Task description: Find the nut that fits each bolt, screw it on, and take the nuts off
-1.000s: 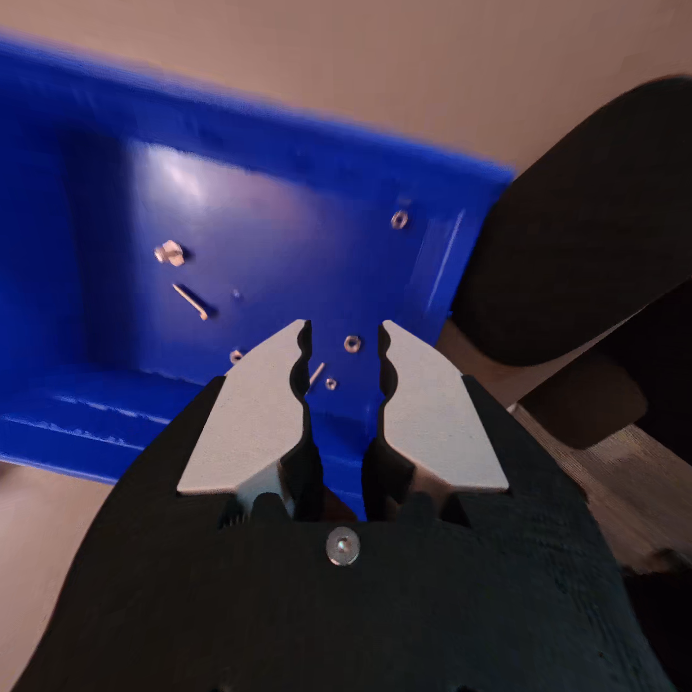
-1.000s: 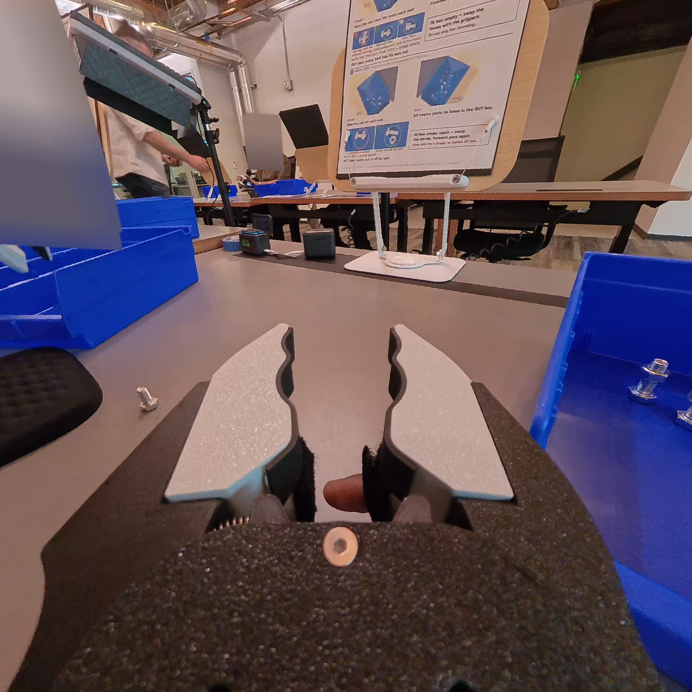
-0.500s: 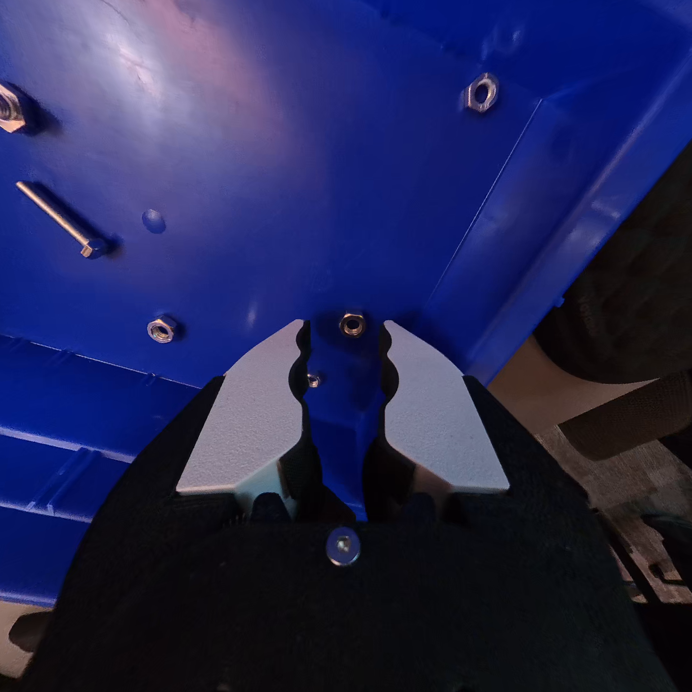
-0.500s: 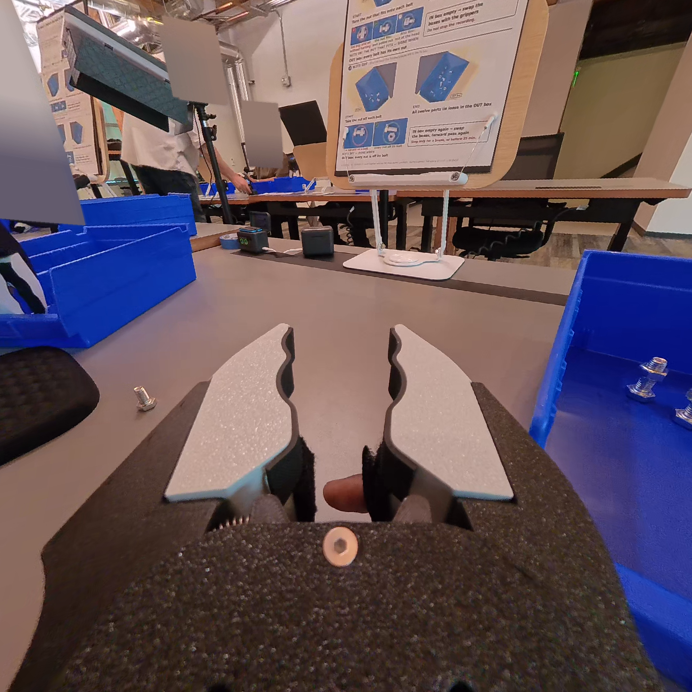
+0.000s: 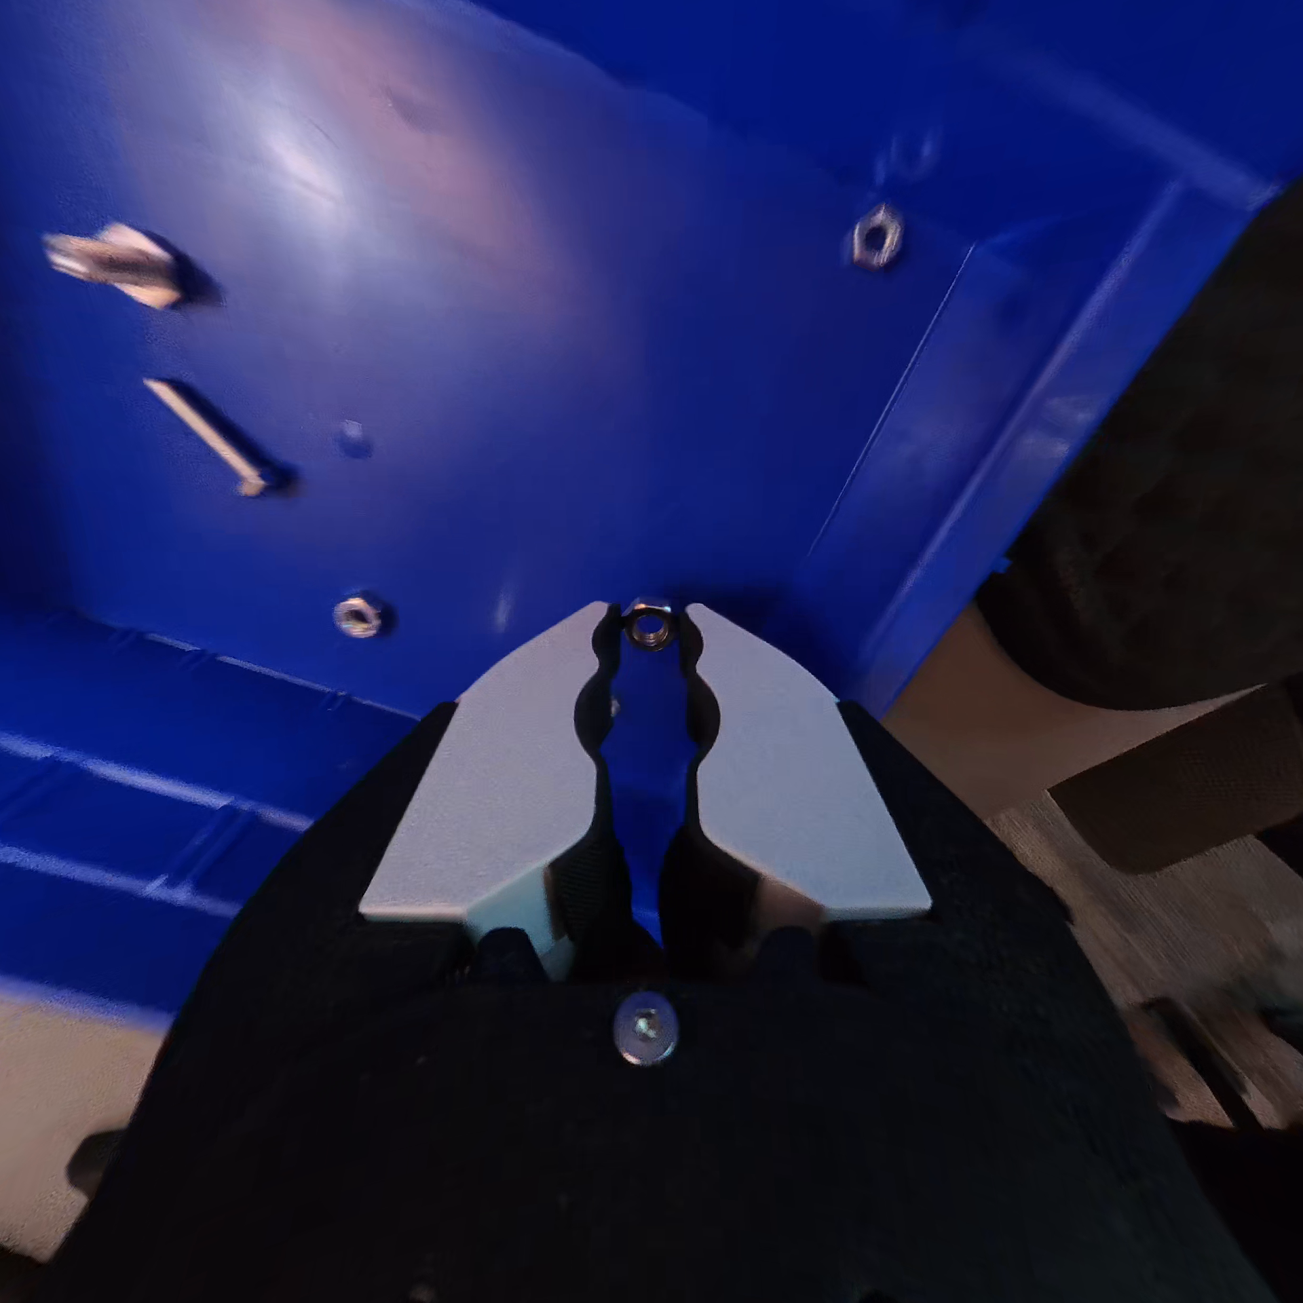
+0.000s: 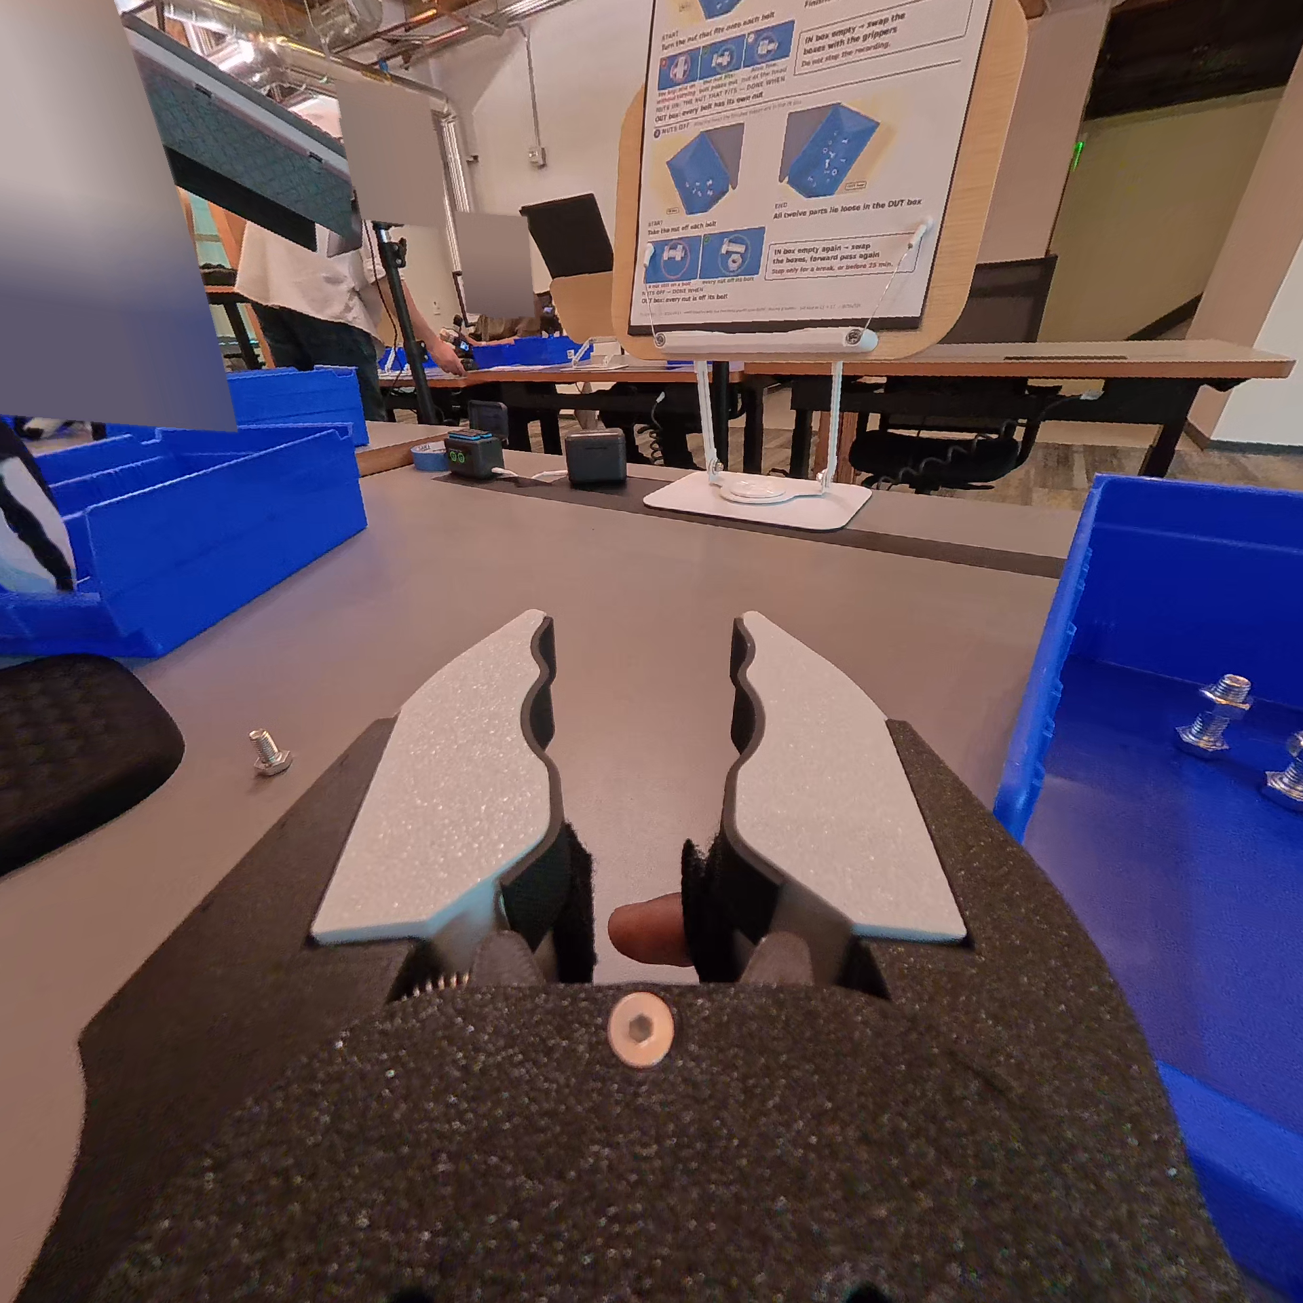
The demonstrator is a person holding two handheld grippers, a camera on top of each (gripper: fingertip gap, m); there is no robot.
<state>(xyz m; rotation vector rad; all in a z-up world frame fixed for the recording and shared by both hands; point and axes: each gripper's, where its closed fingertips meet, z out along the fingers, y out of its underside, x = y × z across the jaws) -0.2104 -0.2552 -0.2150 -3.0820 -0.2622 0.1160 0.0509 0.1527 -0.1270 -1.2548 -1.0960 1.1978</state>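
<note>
While my left gripper (image 5: pixel 650 624) points down into the blue bin (image 5: pixel 952 493), its two tips squeeze a small silver nut (image 5: pixel 650 626) at the very end, with the nut's hole facing me; the jaws are narrow around it. More nuts lie loose on the bin floor, one to the left (image 5: pixel 358 615) and one far back (image 5: pixel 874 243); a long thin bolt (image 5: pixel 208 437) lies farther left. My right gripper (image 6: pixel 640 638) sits low and level over the grey table (image 6: pixel 634 564); its jaws are wide with nothing in them. A short bolt (image 6: pixel 270 752) stands on the table to its left; a second bin (image 6: pixel 1057 670) on the right has bolts (image 6: pixel 1214 712) inside.
</note>
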